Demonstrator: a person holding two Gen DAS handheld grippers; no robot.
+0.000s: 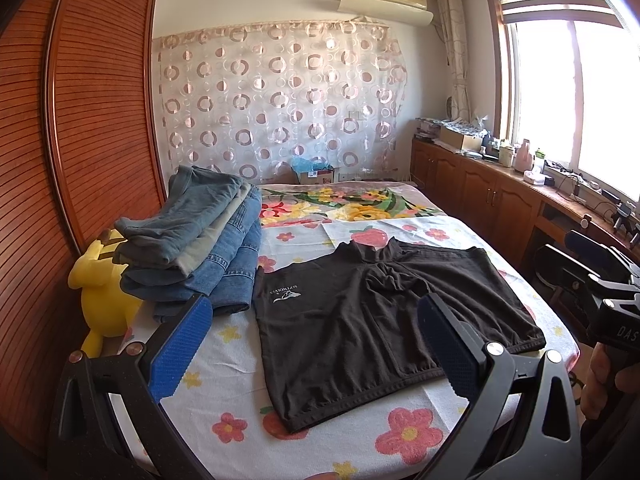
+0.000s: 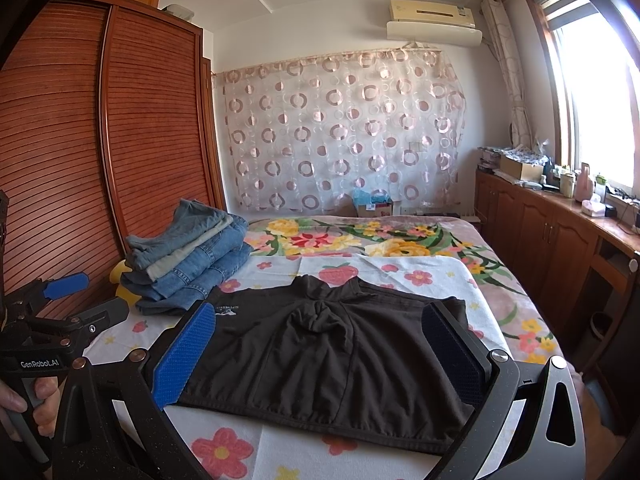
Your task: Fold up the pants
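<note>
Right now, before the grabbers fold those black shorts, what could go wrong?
1. The black shorts are bunched in the middle, so a fold might trap that lump and come out crooked.
2. The stack of folded jeans sits right beside the shorts; the left gripper could bump it and tip it over.
3. The waistband end lies near the bed edge, so a tug by the right gripper might slide the shorts off.
</note>
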